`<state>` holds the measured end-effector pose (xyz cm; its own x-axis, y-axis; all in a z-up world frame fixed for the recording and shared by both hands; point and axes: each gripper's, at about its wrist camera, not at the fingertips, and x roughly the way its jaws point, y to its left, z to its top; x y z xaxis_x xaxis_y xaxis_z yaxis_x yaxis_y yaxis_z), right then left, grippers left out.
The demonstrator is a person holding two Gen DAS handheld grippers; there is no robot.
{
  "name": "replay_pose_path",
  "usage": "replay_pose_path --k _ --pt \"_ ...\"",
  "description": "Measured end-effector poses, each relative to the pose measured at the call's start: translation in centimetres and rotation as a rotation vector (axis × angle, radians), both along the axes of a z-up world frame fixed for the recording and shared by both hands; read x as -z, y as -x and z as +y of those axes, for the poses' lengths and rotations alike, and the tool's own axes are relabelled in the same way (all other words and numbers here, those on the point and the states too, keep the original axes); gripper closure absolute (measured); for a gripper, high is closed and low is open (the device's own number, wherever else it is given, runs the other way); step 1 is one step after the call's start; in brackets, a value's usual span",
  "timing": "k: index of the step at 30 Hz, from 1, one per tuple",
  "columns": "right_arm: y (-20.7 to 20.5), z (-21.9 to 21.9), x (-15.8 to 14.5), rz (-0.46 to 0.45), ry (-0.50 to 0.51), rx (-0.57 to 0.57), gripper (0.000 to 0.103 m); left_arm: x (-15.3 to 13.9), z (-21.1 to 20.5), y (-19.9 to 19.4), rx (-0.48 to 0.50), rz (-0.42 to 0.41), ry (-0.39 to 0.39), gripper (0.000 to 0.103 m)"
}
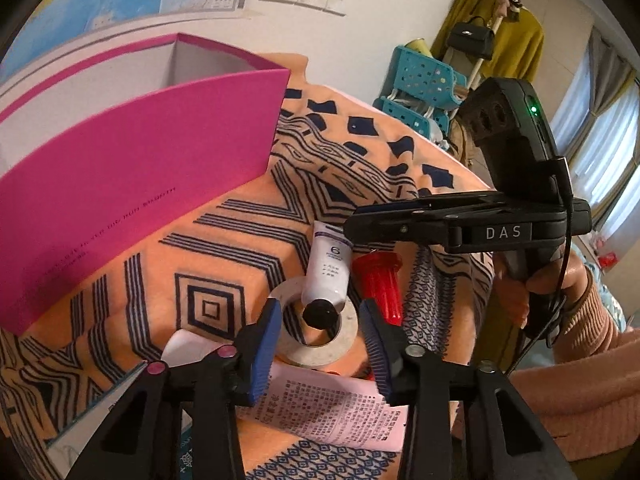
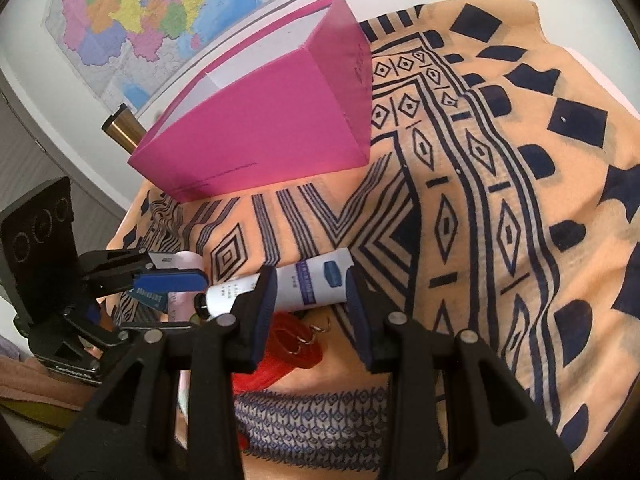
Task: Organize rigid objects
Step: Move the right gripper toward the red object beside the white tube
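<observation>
Both jaws of the left hand-held gripper [image 1: 320,336] stand apart, empty, just above the tape roll [image 1: 316,344] and the white tube [image 1: 329,270] on the patterned cloth [image 1: 224,264]. Right hand-held gripper [image 2: 310,304] likewise gapes around the tube's body, pads not pressing. Tube looks light, slightly squashy, slick; grip mid-body. Pink box [image 1: 132,184] waits behind.

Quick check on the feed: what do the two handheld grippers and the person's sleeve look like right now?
Both are black plastic scissor-style frames with ribbed blue pads on the fingers. The left gripper has pink and silver rivets. The right gripper has silver rivets, a white "DAS" marking, a black camera block with a green light and a thin black cable. The sleeve is ribbed pinkish knit.
</observation>
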<state>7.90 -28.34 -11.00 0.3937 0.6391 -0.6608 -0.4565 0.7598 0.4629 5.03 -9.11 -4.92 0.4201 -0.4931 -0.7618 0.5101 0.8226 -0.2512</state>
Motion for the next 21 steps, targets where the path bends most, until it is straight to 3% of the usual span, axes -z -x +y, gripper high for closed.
replay_pose_path --k 7,16,21 --pt "-0.9 0.2 0.9 0.018 0.008 0.000 0.065 0.3 0.9 -0.6 -0.065 0.016 0.008 0.075" --pt "-0.8 0.5 0.6 0.004 -0.010 0.002 0.062 0.9 1.7 -2.0 -0.148 0.021 -0.031 0.075" --pt "0.4 -0.4 -0.2 -0.004 -0.025 -0.004 0.062 0.5 2.6 -2.0 -0.171 0.014 -0.012 0.075"
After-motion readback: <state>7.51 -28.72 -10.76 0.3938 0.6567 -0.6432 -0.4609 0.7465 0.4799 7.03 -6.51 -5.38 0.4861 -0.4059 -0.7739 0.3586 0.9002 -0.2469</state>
